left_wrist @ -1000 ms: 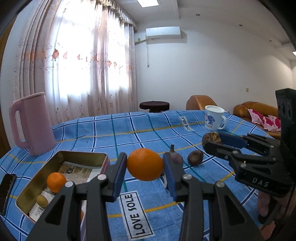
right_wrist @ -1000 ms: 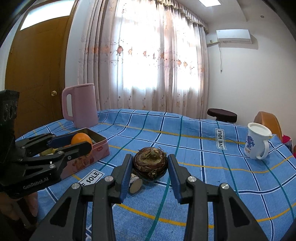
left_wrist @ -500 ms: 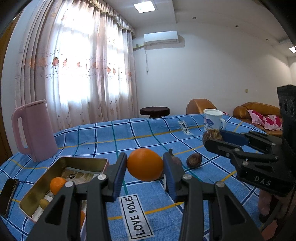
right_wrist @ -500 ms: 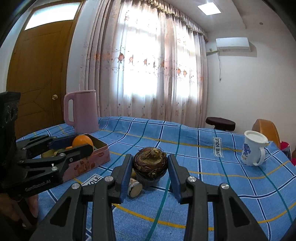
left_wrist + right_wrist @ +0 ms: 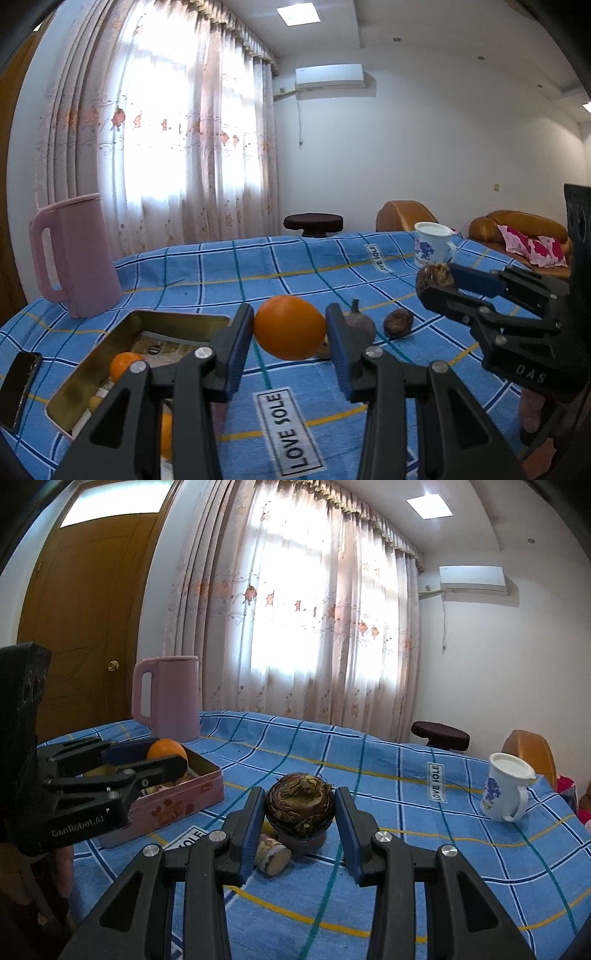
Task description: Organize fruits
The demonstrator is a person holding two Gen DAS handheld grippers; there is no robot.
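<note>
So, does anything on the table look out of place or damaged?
Nothing is spilled or broken. One oddity: a black phone lies at the table's edge beside the tin of fruit, apart from the rest. The brown fruit looks wrinkled.

Three oranges (image 5: pixel 289 327); one tin (image 5: pixel 92 369); one jug (image 5: pixel 74 258); one mug (image 5: pixel 431 243); one phone (image 5: pixel 20 384)

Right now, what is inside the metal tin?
In the tin: one orange, a yellowish fruit and printed paper. The left gripper covers its near corner.
</note>
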